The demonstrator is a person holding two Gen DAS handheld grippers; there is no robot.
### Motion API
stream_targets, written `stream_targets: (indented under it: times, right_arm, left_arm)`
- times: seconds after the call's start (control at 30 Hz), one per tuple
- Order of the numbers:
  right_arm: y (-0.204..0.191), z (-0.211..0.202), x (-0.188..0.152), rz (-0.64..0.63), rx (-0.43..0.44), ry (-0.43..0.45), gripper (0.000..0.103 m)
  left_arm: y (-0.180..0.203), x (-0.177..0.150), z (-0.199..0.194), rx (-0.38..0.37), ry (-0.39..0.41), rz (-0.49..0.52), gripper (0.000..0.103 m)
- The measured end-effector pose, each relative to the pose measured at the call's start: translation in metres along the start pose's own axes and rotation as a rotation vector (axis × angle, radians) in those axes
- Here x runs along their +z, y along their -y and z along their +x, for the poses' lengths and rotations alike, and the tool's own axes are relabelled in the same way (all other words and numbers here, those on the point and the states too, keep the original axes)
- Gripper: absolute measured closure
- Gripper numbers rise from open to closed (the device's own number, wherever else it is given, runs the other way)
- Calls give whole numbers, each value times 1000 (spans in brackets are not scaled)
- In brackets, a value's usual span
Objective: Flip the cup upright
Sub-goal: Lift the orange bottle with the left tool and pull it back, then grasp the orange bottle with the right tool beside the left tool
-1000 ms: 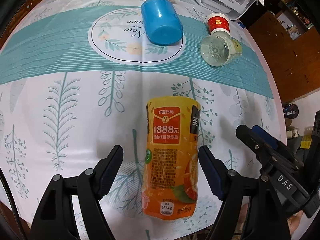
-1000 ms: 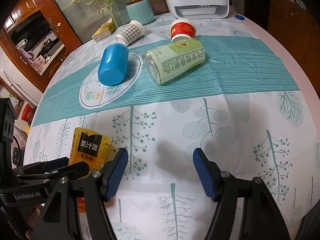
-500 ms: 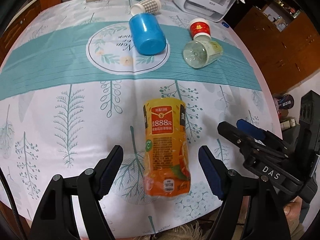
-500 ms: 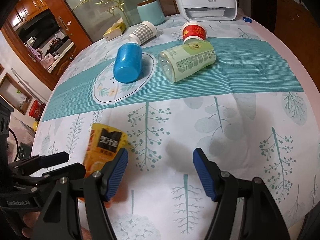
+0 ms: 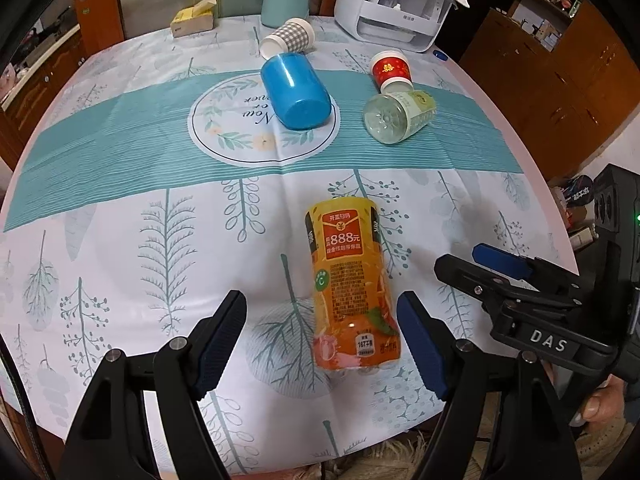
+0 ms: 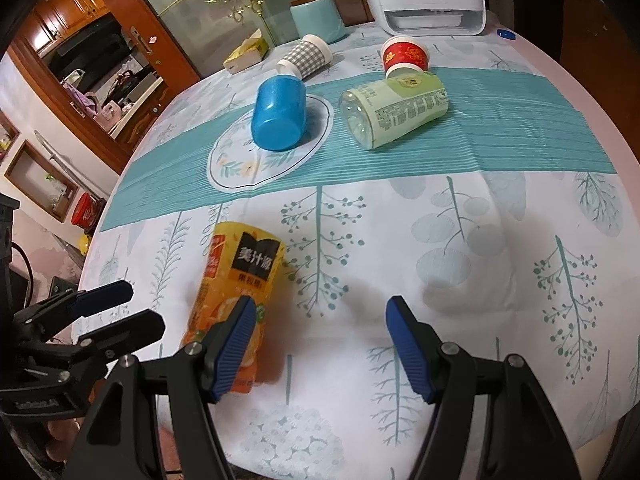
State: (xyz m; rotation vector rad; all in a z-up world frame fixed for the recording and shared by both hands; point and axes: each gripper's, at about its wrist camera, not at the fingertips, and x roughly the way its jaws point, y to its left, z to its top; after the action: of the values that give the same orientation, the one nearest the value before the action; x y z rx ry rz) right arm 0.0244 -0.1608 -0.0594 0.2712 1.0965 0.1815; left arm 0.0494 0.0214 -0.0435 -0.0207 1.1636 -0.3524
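We see the orange cup (image 5: 352, 292) lying on its side on the surface (image 5: 120, 264), near its front edge, between the spread fingers of our left hand-held gripper (image 5: 322, 340) but touching neither. Our right hand-held gripper (image 6: 320, 344) is also open and empty, just right of the cup, its left finger (image 6: 234, 344) overlapping the cup in view.

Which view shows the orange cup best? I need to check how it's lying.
The left wrist view: the orange cup lies on its side, fully visible between the open left tongs. In the right wrist view, a finger of the right tongs covers part of it.
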Motion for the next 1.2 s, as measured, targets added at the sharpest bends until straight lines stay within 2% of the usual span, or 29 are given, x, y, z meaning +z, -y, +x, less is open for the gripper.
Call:
stream_targets:
  times: [0.23, 0.4, 0.53, 0.87, 0.97, 1.2]
  right_arm:
    - [-9, -1, -6, -17, 28, -10, 35]
    - [-13, 11, -6, -12, 58, -45, 35]
    - [-16, 30, -2, 16, 102, -105, 35]
    - [-19, 59, 12, 113, 230, -189, 35]
    - [-21, 70, 15, 145, 273, -221, 35]
    - [-32, 79, 24, 178, 360, -233, 35]
  left_arm:
    - [-4, -6, -8, 43, 56, -1, 27]
    - [-22, -6, -11, 67, 99, -51, 27]
    - [-35, -6, -7, 76, 103, -81, 27]
    - [-49, -8, 17, 82, 61, -110, 27]
    - [-52, -9, 22, 70, 54, -120, 27]
    - [-57, -10, 23, 28, 53, -144, 27]
